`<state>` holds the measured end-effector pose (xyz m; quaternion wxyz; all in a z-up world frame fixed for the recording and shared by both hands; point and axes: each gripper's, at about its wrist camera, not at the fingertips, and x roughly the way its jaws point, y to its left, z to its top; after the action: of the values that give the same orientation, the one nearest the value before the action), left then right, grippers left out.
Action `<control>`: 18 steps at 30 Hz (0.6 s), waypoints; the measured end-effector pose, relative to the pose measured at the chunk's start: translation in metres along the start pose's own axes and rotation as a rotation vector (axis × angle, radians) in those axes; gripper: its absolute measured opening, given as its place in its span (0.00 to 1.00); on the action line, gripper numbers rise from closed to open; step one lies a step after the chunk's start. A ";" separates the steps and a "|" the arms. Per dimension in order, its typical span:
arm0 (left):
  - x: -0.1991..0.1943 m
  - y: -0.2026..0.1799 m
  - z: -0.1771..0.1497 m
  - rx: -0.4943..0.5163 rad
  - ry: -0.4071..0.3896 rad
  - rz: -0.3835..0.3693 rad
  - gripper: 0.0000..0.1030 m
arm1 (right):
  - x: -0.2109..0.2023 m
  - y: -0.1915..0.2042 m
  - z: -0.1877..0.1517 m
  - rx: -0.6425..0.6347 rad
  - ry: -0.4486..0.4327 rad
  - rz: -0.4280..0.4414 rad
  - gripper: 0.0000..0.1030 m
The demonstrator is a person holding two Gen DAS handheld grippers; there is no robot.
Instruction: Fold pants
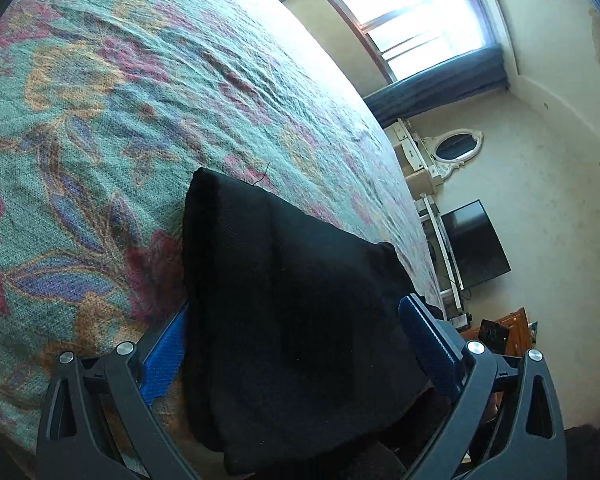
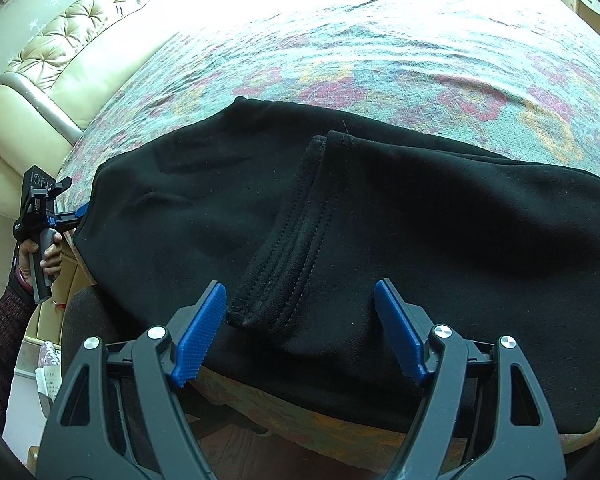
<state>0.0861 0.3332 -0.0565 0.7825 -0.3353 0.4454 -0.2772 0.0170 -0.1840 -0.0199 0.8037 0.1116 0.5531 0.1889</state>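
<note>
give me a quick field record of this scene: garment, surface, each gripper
garment: black pants, already folded over, hem cuffs on top
surface: bed with floral bedspread
left gripper: open, fingers straddling one end of the pants
right gripper: open, fingers either side of the cuffs, nothing pinched
person: hand holding the left gripper's handle

Floral bedspread [image 1: 100,120], tufted headboard [image 2: 72,32], window [image 1: 412,12], television [image 1: 474,244], oval mirror [image 1: 456,148]
</note>
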 end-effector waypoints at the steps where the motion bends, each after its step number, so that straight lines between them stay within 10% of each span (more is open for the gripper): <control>1: 0.002 -0.001 0.000 0.008 0.002 -0.001 0.95 | 0.000 0.000 0.000 0.003 0.001 0.004 0.76; 7: 0.008 -0.004 0.000 0.016 0.020 0.016 0.94 | -0.001 -0.001 0.001 0.022 -0.007 0.025 0.76; 10: 0.011 -0.005 -0.001 -0.006 0.041 0.120 0.57 | -0.004 -0.001 0.000 0.030 -0.017 0.030 0.76; 11: 0.012 0.001 -0.001 -0.036 0.055 0.126 0.27 | -0.004 -0.001 -0.001 0.032 -0.018 0.033 0.76; 18: 0.009 -0.007 -0.007 -0.076 0.013 0.108 0.15 | -0.008 -0.006 -0.003 0.047 -0.035 0.033 0.76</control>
<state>0.0826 0.3207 -0.0583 0.7801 -0.3384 0.4784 -0.2195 0.0123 -0.1929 -0.0163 0.8071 0.1429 0.5414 0.1873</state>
